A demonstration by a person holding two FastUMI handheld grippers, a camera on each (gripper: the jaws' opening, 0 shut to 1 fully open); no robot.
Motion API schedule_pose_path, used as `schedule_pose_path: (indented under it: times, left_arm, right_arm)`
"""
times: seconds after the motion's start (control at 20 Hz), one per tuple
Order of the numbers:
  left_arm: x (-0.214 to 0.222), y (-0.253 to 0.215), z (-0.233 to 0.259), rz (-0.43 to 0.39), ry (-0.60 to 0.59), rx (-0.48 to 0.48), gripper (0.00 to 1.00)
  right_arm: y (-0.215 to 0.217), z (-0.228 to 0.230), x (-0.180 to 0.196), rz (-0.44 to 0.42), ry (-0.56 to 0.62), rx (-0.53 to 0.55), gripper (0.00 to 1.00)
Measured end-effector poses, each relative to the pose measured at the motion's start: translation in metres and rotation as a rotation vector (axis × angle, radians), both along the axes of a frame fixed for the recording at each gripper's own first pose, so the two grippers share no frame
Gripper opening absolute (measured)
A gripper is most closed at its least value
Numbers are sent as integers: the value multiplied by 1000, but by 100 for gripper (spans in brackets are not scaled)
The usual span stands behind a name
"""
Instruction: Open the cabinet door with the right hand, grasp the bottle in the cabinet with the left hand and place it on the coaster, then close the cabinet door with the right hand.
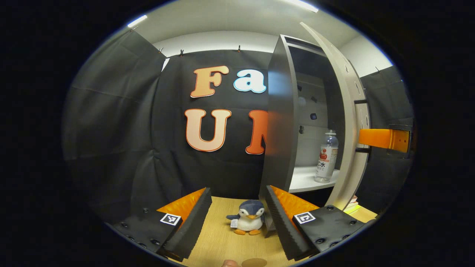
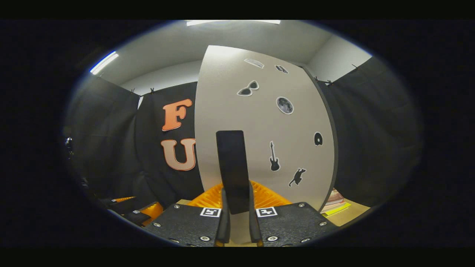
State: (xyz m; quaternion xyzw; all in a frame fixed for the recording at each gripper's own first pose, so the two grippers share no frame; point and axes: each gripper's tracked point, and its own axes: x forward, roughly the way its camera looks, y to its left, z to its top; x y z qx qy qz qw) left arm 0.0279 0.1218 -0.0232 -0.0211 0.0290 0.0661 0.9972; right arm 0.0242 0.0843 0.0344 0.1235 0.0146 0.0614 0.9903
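The cabinet (image 1: 278,129) stands with its pale door (image 1: 349,122) swung open. Inside, a clear bottle (image 1: 326,157) with a red-and-white label is upright on the white shelf (image 1: 304,180). My left gripper (image 1: 237,191) is open and empty above the wooden table, short of the cabinet and left of the bottle. A brown round coaster (image 1: 254,262) peeks in at the bottom edge. My right gripper (image 2: 237,202) is shut on the door's black vertical handle (image 2: 232,167). It also shows as the right gripper (image 1: 371,137) beyond the door edge in the left gripper view.
A small penguin plush (image 1: 248,221) sits on the table (image 1: 215,237) between my left fingers, in front of the cabinet. Books (image 2: 334,202) lie stacked at the right behind the door. The door front (image 2: 259,122) carries several stickers. My left gripper (image 2: 137,213) appears low at the left.
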Motion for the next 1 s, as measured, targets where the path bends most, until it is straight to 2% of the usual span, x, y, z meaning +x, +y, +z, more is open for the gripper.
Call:
schedule_pose_path:
  times: [0.3,0.45,0.6,0.65,0.7,0.8,0.85,0.9,0.95,1.0]
  left_arm:
    - [1,-1,11,-1,-28,-49,94]
    - [3,-6,14,-1,-25,-28,95]
    - [-5,-27,14,-7,-32,-10,94]
    - [-9,-36,16,-12,-35,-7,95]
    - [-12,-46,19,-20,-38,-7,94]
    - [-17,-66,17,-45,-31,-10,94]
    - [-21,-75,17,-57,-27,-8,95]
    - [-25,-80,19,-58,-30,-2,95]
    - [-30,-83,21,-57,-35,3,94]
    - [-34,-86,22,-57,-39,5,94]
  right_arm:
    - [-28,-1,-25,20,6,-6,18]
    - [-52,0,-48,34,16,10,22]
    - [-95,-7,-80,17,20,-7,19]
    - [-103,-7,-87,12,21,-19,22]
    - [-107,-8,-93,17,27,-33,17]
    - [-118,-11,-99,43,36,-42,19]
    - [-124,-11,-102,46,38,-34,17]
    - [-135,-10,-106,43,36,-30,17]
    - [-142,-12,-109,35,35,-29,22]
    - [-147,-12,-112,26,32,-28,19]
